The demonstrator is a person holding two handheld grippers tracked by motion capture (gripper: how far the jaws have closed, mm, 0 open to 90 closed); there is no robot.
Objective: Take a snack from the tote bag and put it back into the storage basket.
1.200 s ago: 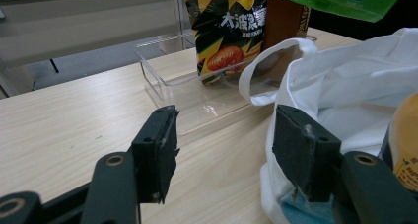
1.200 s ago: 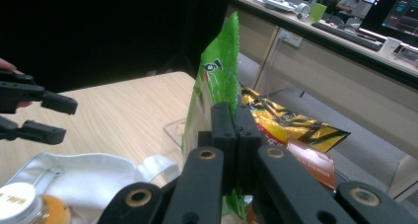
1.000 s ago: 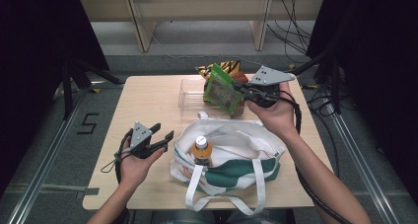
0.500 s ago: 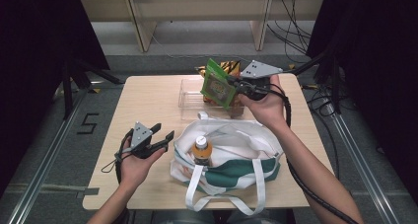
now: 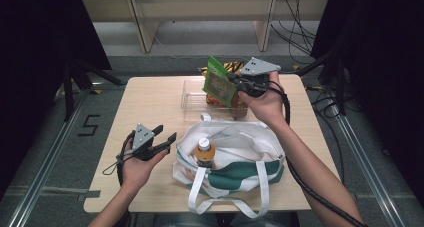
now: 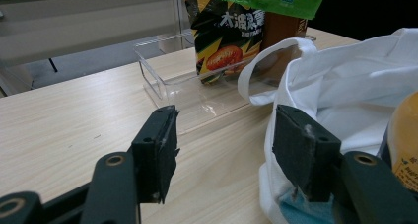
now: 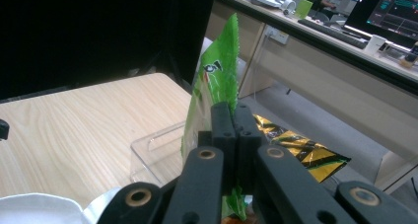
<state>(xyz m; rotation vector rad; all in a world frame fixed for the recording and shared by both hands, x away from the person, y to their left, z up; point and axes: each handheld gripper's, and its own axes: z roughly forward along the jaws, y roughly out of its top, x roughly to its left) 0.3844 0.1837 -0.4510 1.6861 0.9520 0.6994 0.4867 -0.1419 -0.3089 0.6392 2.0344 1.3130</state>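
A green snack bag [image 5: 218,84] hangs above the clear tray [image 5: 192,94] at the far side of the table. My right gripper [image 5: 235,82] is shut on its edge. In the right gripper view the jaws [image 7: 231,130] pinch the green snack bag [image 7: 217,76] upright. A white and green tote bag [image 5: 240,162] lies open at the near side with an orange-capped bottle [image 5: 205,151] standing in it. My left gripper [image 5: 159,141] hovers open left of the tote, nothing between its pads [image 6: 157,150].
A black and yellow snack bag [image 6: 224,36] and a brown packet [image 6: 281,29] stand in the clear tray [image 6: 197,98]. The tote's white handle [image 6: 256,81] lies over the tray's near wall. Bare tabletop [image 5: 150,102] lies to the left; cables and shelving are behind.
My right gripper has carried the green snack bag a little to the left and toward the far side, over the tray. The left gripper has stayed where it was.
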